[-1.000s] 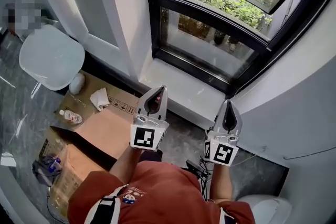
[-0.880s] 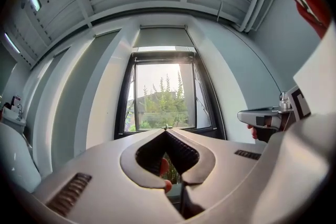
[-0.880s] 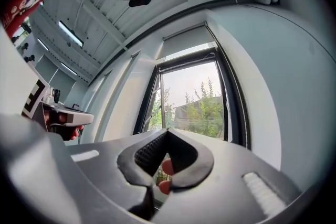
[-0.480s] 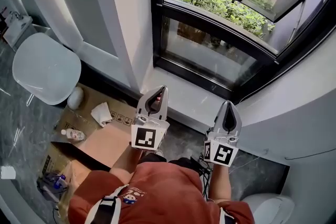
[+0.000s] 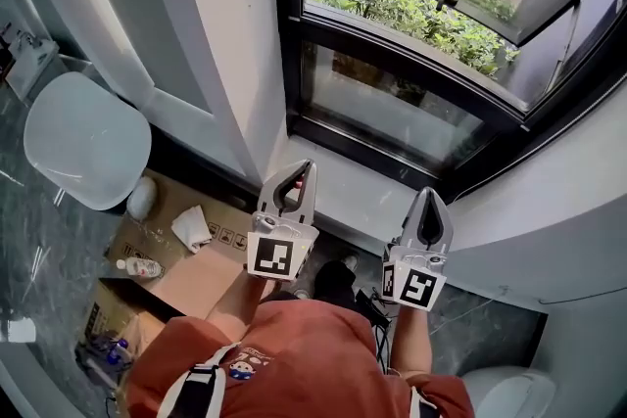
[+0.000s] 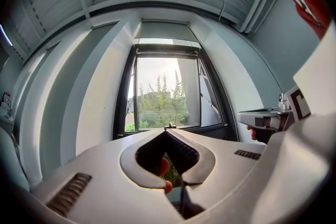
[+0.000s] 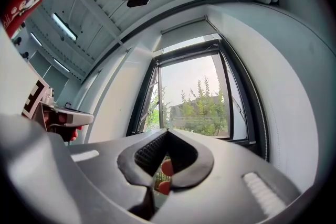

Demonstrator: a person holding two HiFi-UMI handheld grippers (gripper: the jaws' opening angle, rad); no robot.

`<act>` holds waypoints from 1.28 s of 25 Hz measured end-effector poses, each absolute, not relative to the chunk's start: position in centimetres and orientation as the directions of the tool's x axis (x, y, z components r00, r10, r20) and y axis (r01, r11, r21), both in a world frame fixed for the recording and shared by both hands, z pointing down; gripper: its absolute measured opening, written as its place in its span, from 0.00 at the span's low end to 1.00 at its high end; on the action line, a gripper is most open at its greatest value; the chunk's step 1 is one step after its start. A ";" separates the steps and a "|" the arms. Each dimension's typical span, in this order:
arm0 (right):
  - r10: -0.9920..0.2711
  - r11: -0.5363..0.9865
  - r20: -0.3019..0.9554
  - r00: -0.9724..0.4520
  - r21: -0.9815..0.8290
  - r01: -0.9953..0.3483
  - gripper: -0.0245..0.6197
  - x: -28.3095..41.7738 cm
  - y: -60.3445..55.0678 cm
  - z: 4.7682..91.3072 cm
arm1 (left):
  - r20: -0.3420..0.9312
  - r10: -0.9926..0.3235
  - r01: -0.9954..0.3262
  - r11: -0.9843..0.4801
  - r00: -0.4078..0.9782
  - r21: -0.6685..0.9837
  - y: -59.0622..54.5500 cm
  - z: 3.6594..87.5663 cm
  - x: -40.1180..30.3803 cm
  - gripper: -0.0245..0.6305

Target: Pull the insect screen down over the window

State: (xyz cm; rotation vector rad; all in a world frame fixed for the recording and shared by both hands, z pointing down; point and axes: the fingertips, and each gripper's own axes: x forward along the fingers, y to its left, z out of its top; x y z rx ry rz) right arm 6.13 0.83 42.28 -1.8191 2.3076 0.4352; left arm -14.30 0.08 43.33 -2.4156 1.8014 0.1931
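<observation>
I see a black-framed window [image 5: 392, 117] set between white walls [image 5: 220, 34], with daylight and green shrubs [image 5: 392, 5] beyond. White sill [image 5: 361, 194] under it. Dark marbled floor [image 5: 24, 230]; white chair [image 5: 83, 142] at left, flattened cardboard [image 5: 201, 274] near it.

Two grippers [image 5: 302, 165] [image 5: 428, 192], one window [image 5: 392, 113]

Window [image 5: 392, 113] dead ahead, my left gripper [image 5: 300, 167] and right gripper [image 5: 429, 193] side by side before its sill [image 5: 343, 181]. Down left: stool [image 5: 86, 140], bottle [image 5: 140, 267] on cardboard [image 5: 201, 274].
</observation>
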 end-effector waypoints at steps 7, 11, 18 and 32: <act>-0.916 0.207 -0.322 -0.237 0.125 -0.970 0.05 6.6 -2.7 41.4 | -0.170 -0.941 -0.955 -0.295 0.293 -0.012 -3.9 42.6 -13.7 0.05; -0.922 0.195 -0.315 -0.225 0.123 -0.973 0.05 7.7 -4.4 41.4 | -0.162 -0.936 -0.949 -0.314 0.312 -0.015 -5.5 42.8 -12.6 0.05; -0.926 0.188 -0.305 -0.221 0.133 -0.973 0.05 9.0 -6.8 41.6 | -0.152 -0.934 -0.945 -0.326 0.323 -0.005 -8.3 42.9 -11.1 0.05; -0.931 0.145 -0.321 -0.175 0.114 -0.983 0.05 14.9 -13.1 40.9 | -0.137 -0.918 -0.928 -0.370 0.372 -0.039 -15.4 42.0 -5.3 0.05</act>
